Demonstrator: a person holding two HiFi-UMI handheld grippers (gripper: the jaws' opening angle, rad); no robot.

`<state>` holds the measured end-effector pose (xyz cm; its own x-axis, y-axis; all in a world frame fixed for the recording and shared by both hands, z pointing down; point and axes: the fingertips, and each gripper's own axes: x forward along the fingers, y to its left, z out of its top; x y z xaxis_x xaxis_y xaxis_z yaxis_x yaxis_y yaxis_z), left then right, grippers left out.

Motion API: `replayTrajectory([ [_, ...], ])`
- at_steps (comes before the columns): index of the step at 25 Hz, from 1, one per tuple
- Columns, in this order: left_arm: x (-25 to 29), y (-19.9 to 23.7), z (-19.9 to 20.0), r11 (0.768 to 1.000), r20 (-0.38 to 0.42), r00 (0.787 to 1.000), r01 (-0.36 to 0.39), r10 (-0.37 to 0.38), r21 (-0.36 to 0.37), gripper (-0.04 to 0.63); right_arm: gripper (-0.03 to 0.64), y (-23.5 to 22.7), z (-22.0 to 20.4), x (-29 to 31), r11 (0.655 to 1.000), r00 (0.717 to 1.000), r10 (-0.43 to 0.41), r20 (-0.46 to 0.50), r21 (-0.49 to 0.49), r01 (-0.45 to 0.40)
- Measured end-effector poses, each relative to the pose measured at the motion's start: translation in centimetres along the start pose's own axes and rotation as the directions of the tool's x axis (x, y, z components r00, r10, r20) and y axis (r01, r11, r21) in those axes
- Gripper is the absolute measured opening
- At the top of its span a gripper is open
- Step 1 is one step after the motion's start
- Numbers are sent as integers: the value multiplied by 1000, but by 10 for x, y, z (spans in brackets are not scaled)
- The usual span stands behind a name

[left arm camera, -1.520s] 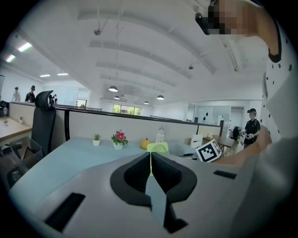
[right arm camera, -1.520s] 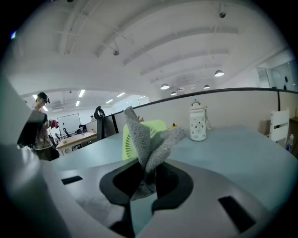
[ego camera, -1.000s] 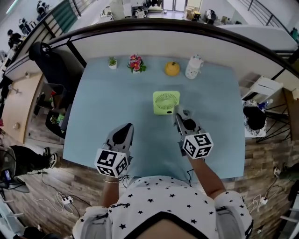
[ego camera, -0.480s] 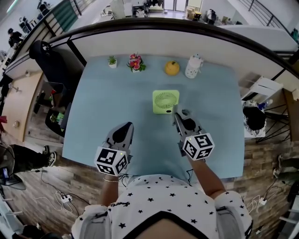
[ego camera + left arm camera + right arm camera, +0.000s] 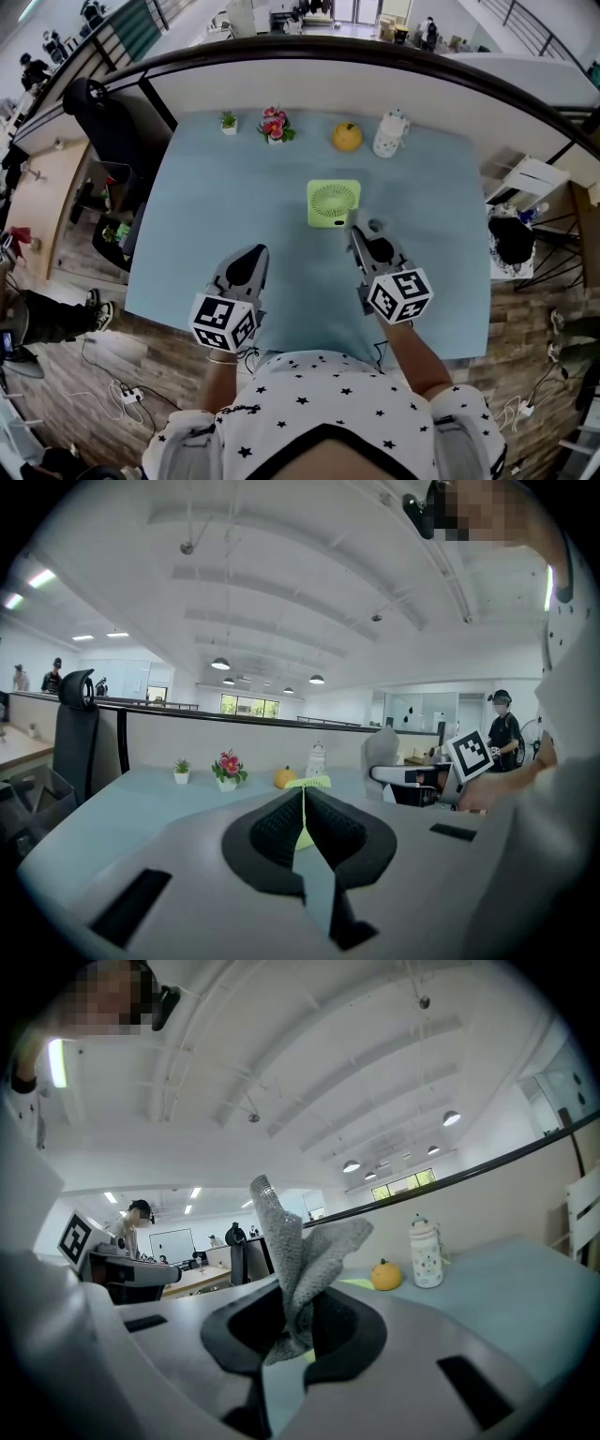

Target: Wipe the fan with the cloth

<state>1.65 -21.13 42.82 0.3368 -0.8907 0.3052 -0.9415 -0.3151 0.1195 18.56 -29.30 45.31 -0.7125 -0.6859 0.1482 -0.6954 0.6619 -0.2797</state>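
Observation:
A small lime-green fan (image 5: 333,204) lies flat in the middle of the light blue table (image 5: 206,216); its top edge shows as a green fan (image 5: 309,782) just past the left jaws. My right gripper (image 5: 364,234) is shut on a grey cloth (image 5: 376,226), close to the fan's near right corner. The grey cloth (image 5: 298,1260) sticks up crumpled from between the right gripper (image 5: 292,1333) jaws. My left gripper (image 5: 248,267) is shut and empty, nearer the front edge and left of the fan. The left gripper (image 5: 303,825) jaws meet with no gap.
Along the table's far edge stand a tiny potted plant (image 5: 228,124), a pot of pink flowers (image 5: 275,126), an orange (image 5: 347,137) and a white bottle (image 5: 390,134). A partition wall (image 5: 309,84) rises behind them. A black office chair (image 5: 103,122) stands at the far left.
Both grippers stay almost still. The view shifts slightly, with the right gripper easing a touch nearer the table's front edge.

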Motion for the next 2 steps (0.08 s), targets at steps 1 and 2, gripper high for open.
replayTrajectory([
  [1, 0, 0, 0, 1000, -1, 1000, -1, 1, 0, 31, 46, 0, 0, -1, 1000, 1000, 1, 1, 1, -1],
  [2, 0, -1, -1, 1000, -2, 1000, -1, 1, -1, 31, 46, 0, 1, -1, 1000, 1000, 3, 3, 1, -3],
])
